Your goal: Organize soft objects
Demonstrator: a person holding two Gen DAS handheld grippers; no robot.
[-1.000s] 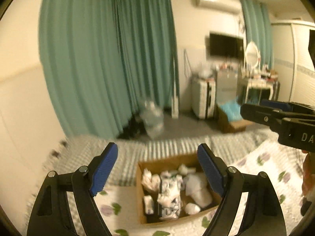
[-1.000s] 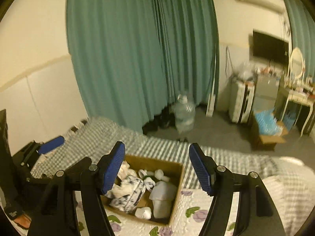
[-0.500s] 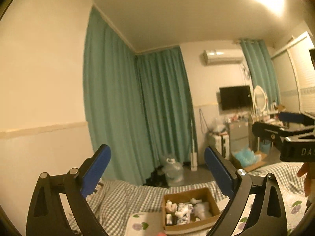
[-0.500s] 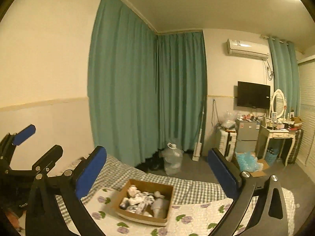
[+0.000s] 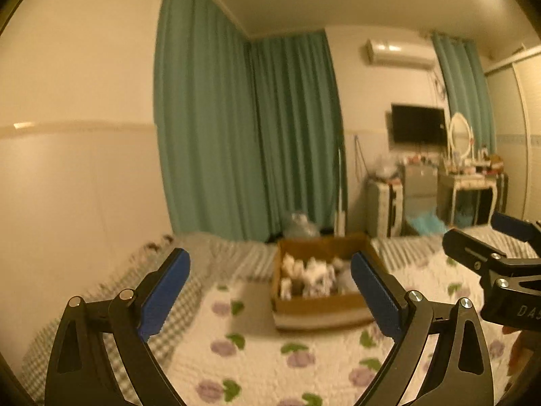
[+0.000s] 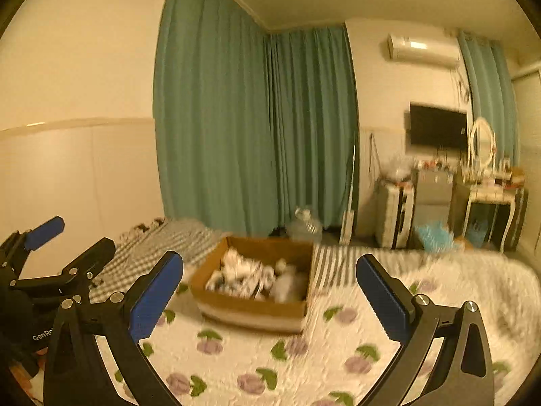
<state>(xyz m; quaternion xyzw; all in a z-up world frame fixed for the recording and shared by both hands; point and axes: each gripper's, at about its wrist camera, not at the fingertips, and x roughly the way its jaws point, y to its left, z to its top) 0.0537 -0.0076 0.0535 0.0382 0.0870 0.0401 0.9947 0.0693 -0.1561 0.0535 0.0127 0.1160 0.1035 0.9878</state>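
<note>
A brown cardboard box (image 5: 321, 306) (image 6: 250, 309) stands on the bed, filled with several white and patterned soft items (image 5: 311, 272) (image 6: 243, 274). My left gripper (image 5: 270, 291) is open and empty, held in the air well short of the box. My right gripper (image 6: 270, 291) is also open wide with nothing between its blue pads, the box ahead and slightly left of it. The right gripper (image 5: 500, 253) shows at the right edge of the left wrist view, the left gripper (image 6: 57, 250) at the left edge of the right wrist view.
A white quilt with purple flowers (image 5: 270, 365) (image 6: 304, 355) covers the bed near me, over a checked blanket (image 6: 162, 243). Teal curtains (image 5: 236, 135), a water jug (image 6: 304, 225), a suitcase (image 6: 395, 216), a dressing table (image 6: 490, 199) and a wall TV (image 6: 438, 128) lie beyond the bed.
Both grippers opened wider and drew back from close over the box. From half a second ago both views dipped, so the box and quilt fill more of the lower frame.
</note>
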